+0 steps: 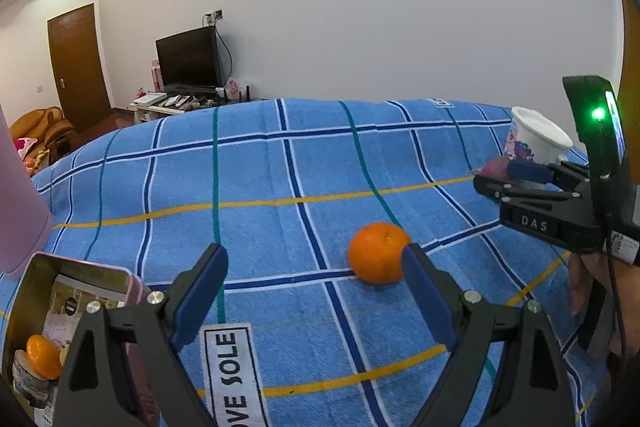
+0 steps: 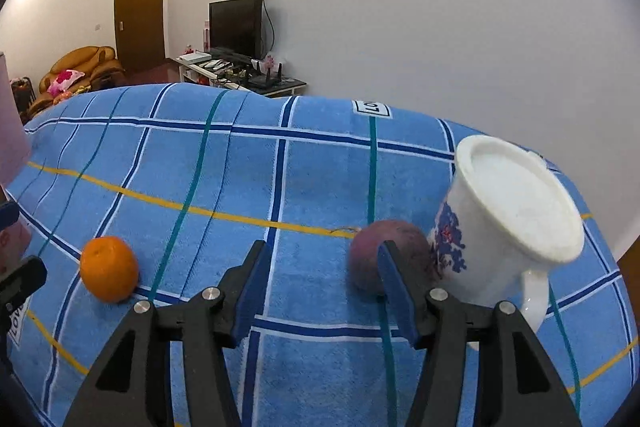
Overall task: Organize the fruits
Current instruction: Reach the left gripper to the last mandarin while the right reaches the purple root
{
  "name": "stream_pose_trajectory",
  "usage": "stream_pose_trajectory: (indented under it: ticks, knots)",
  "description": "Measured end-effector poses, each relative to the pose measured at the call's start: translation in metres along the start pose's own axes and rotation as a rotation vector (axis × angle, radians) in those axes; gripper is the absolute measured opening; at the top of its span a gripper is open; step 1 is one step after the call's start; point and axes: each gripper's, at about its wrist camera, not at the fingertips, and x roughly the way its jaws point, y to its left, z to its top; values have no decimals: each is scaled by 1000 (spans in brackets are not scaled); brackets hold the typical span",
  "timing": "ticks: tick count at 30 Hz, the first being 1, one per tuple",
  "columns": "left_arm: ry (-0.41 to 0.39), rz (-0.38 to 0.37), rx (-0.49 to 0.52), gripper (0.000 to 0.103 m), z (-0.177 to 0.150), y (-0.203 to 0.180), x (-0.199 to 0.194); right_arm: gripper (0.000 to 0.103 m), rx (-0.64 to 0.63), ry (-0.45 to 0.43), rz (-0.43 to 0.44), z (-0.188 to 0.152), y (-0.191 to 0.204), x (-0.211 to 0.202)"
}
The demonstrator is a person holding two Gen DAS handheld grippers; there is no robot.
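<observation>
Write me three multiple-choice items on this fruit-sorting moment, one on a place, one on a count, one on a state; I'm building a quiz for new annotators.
1. Where does the purple fruit lie?
A. Inside the tin
B. On the blue checked cloth right beside the white mug
C. On the TV stand

2. How many oranges show in the left wrist view?
A. One
B. Two
C. Four

3. How does the left claw stand?
A. Open, nothing between its fingers
B. Shut on the orange
C. Shut on the mug

Key: 1 B, the fruit sits on the cloth against the mug's printed side. 2 B, one orange on the cloth and one orange in the tin at lower left. 3 A, both blue fingers stand wide apart with the orange beyond the right one.
</observation>
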Motion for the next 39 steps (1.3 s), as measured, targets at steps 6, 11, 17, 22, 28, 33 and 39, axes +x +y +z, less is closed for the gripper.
stream_pose_trajectory:
  ticks: [6, 11, 17, 22, 28, 33, 39]
  knots:
    - [11, -14, 10, 91, -3, -2, 0, 58, 34, -5, 22, -7, -8, -8]
    - [9, -30, 12, 91, -2, -1, -2, 58, 98, 4, 8, -24, -22, -26]
    - [13, -46, 21, 91, -3, -3, -4, 59, 134, 74, 26, -22, -31, -2]
    - [7, -41, 7, 91, -2, 1, -5, 61, 163, 28, 354, -22, -23, -9]
    - [11, -33, 10, 91, -3, 1, -3, 61, 27, -36, 176, -19, -4, -32]
    - [10, -37, 16, 91, -3, -2, -3, 61, 48, 16, 21, -12, -21, -25]
    - [9, -45, 21, 91, -4, -3, -6, 63, -2, 75, -24, -8, -23, -1]
